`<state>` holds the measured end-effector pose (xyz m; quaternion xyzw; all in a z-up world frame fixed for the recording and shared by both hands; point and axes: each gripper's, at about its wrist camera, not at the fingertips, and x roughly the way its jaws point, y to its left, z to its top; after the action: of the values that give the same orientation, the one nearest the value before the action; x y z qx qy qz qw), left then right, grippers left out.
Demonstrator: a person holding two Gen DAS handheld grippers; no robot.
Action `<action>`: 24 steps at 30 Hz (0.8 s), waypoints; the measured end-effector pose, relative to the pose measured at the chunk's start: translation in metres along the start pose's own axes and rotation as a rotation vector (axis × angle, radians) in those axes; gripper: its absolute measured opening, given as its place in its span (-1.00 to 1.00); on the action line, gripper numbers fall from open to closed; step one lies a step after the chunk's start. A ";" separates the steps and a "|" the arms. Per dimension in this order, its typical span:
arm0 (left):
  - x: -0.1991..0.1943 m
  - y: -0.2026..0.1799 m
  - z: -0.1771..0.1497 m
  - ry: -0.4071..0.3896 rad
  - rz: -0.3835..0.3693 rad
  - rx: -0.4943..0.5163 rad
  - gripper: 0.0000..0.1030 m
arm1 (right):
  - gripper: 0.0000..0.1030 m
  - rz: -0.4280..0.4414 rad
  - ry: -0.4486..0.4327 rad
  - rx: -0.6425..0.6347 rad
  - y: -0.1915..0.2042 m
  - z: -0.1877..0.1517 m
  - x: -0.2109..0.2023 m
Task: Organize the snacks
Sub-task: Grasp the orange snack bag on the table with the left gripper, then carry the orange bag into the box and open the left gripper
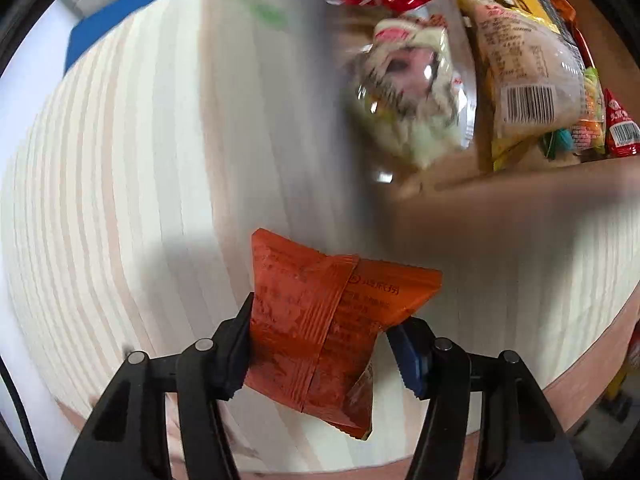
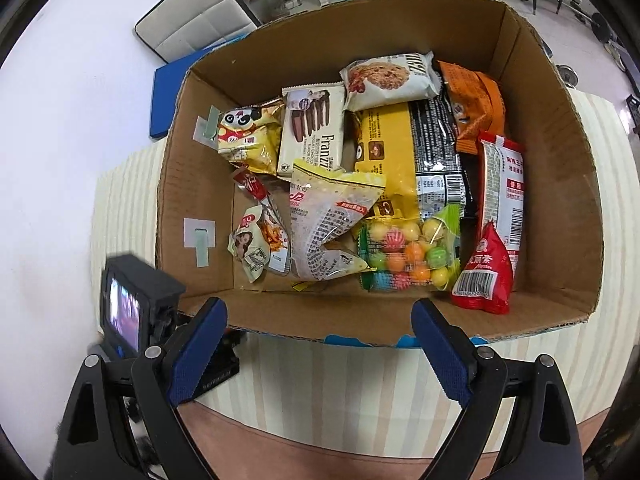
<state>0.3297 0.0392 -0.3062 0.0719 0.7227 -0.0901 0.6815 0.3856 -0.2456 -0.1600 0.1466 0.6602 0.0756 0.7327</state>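
Observation:
My left gripper (image 1: 320, 340) is shut on an orange snack packet (image 1: 320, 320) and holds it above the striped tablecloth (image 1: 140, 160), left of and below the cardboard box (image 1: 500, 200). The box view is blurred by motion. My right gripper (image 2: 320, 332) is open and empty, its blue pads just outside the near wall of the cardboard box (image 2: 560, 160). The box holds many snacks: a candy-ball bag (image 2: 408, 252), a red packet (image 2: 486, 276), a Franzzi biscuit pack (image 2: 312, 132), a panda bag (image 2: 250, 136), a cookie pack (image 2: 390, 80).
The left gripper's camera unit (image 2: 132, 312) shows at the lower left of the right wrist view. A blue mat (image 2: 168, 96) lies on the floor behind the table. The table's pinkish edge (image 2: 320, 436) runs close under the right gripper.

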 end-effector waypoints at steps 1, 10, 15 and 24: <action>-0.003 0.001 -0.007 -0.007 -0.020 -0.034 0.12 | 0.86 0.004 -0.003 0.003 -0.002 0.000 -0.002; -0.094 -0.017 -0.040 -0.146 -0.231 -0.255 0.12 | 0.86 -0.003 -0.062 0.024 -0.027 0.005 -0.038; -0.153 -0.027 0.016 -0.234 -0.257 -0.225 0.13 | 0.86 -0.064 -0.083 0.013 -0.039 0.016 -0.051; -0.163 -0.045 0.136 -0.209 -0.254 -0.185 0.13 | 0.86 -0.156 -0.101 0.009 -0.058 0.050 -0.055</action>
<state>0.4612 -0.0322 -0.1493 -0.0927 0.6564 -0.1154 0.7398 0.4237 -0.3225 -0.1219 0.1014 0.6323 0.0078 0.7681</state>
